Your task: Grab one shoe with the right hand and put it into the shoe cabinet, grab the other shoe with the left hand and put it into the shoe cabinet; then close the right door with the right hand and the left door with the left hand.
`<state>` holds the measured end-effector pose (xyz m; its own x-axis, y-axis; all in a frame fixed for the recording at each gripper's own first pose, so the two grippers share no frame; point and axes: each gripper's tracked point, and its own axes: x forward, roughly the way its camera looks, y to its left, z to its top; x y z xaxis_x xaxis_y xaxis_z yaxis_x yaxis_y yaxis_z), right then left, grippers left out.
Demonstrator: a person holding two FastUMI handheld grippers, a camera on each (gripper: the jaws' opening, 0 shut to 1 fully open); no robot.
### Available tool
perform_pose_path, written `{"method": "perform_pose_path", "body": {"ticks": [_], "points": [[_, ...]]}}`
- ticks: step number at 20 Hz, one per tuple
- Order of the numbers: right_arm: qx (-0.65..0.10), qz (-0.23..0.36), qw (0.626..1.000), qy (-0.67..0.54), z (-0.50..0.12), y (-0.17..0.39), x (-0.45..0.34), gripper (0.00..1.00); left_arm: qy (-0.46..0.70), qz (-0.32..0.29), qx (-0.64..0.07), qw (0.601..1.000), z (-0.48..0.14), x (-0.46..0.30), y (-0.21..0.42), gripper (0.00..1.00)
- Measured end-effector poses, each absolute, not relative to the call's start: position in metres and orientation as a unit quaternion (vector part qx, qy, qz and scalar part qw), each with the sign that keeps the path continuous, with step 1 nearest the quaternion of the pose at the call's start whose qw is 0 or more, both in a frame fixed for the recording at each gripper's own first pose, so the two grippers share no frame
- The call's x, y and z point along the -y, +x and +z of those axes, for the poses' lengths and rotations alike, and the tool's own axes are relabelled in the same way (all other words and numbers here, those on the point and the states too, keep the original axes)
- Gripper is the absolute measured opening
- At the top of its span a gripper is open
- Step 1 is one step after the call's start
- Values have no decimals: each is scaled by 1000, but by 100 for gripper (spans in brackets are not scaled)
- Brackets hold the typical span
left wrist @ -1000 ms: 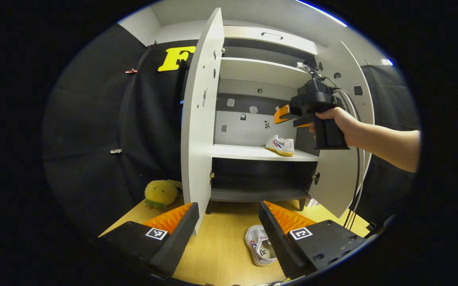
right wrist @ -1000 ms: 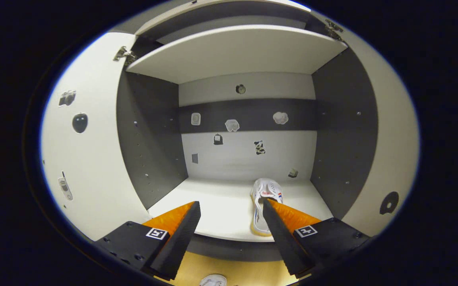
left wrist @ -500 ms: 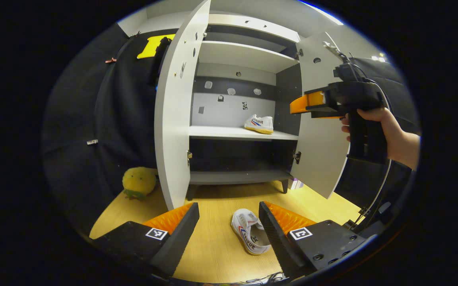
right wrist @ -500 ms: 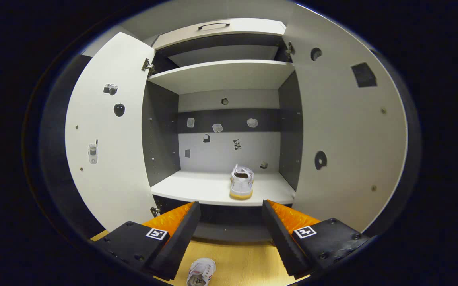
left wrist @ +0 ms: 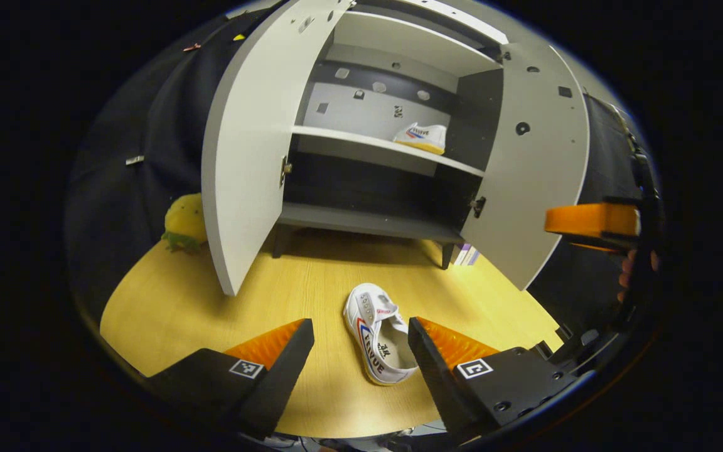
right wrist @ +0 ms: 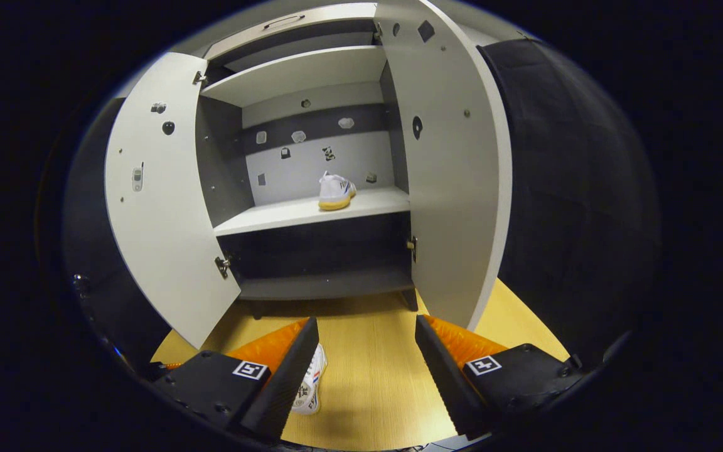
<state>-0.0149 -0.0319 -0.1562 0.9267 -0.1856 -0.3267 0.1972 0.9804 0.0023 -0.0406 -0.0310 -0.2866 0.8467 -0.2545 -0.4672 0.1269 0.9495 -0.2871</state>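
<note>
One white shoe [left wrist: 423,136] [right wrist: 336,190] rests on the middle shelf of the shoe cabinet [left wrist: 386,147] [right wrist: 311,213], toward its right side. Both cabinet doors stand open: the left door [left wrist: 245,144] [right wrist: 160,201] and the right door [left wrist: 534,163] [right wrist: 449,163]. The other white shoe [left wrist: 381,333] [right wrist: 310,386] lies on the wooden floor in front of the cabinet. My left gripper [left wrist: 361,336] hangs open just above that shoe, which lies between its fingers and against the right one. My right gripper [right wrist: 364,336] is open and empty, well back from the cabinet; in the left gripper view it appears at the right edge [left wrist: 590,223].
A yellow plush toy [left wrist: 182,221] sits on the floor left of the left door. The wooden floor [left wrist: 261,301] spreads out in front of the cabinet. Black cloth walls close in both sides. The lower shelf [right wrist: 324,285] is dark and bare.
My right gripper has pulled back out of the cabinet, leaving the shoe on the shelf. My left gripper has tilted down and come closer to the shoe on the floor.
</note>
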Motion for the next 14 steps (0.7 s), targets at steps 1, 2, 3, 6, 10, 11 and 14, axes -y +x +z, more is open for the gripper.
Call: {"method": "perform_pose_path", "body": {"ticks": [1, 2, 3, 6, 10, 11, 14], "points": [[-171, -94, 981, 14, -163, -23, 31, 99, -130, -96, -270, 949, -298, 34, -36, 95], [-177, -83, 981, 10, -167, -29, 27, 99, -134, -96, -284, 945, -308, 39, -33, 95], [-183, -76, 980, 2, -173, -36, 24, 99, -134, -98, -295, 941, -319, 44, -28, 95], [-195, -45, 979, -24, -182, -48, 17, 99, -107, -104, -320, 936, -345, 55, -13, 94], [-189, -24, 981, -44, -179, -52, 16, 99, -69, -109, -340, 931, -369, 70, 7, 90], [-187, -22, 981, -45, -178, -52, 18, 99, -57, -107, -340, 933, -374, 72, 15, 88], [-187, -19, 981, -43, -178, -56, 21, 99, -40, -102, -349, 931, -390, 79, 31, 84]]}}
